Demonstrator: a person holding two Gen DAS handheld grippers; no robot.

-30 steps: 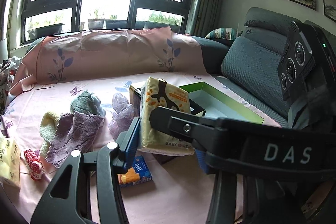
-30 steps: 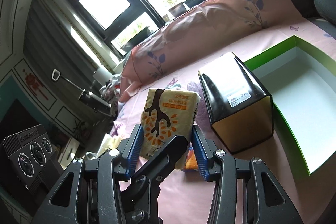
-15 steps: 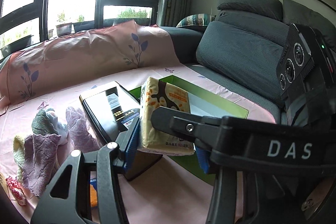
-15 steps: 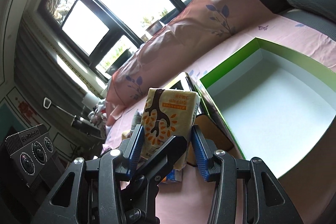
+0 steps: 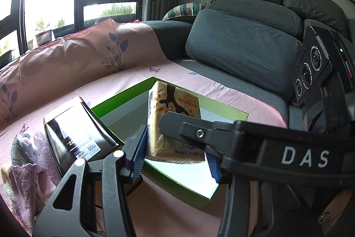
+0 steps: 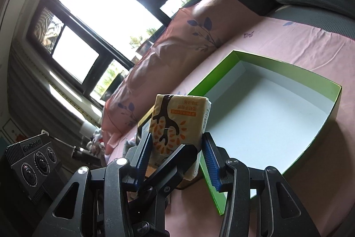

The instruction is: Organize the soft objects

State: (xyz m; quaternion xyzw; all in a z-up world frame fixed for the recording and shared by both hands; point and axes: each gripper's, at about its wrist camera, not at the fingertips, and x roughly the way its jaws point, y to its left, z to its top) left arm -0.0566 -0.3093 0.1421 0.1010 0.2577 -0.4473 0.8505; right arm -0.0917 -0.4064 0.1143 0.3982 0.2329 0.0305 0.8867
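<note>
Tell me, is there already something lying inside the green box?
No, in the right wrist view the green box shows only its bare white floor, nothing inside.

Black plastic tongs point(image 5: 175, 159), blue ribbed pads point(image 5: 138, 159), silver screws, white "DAS" lettering

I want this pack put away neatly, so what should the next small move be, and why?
Probably carry the tissue pack a little further over the green box and lower it in. Both the left hand-held gripper and the right hand-held gripper clamp it, and the box's white floor shows nothing inside.
</note>
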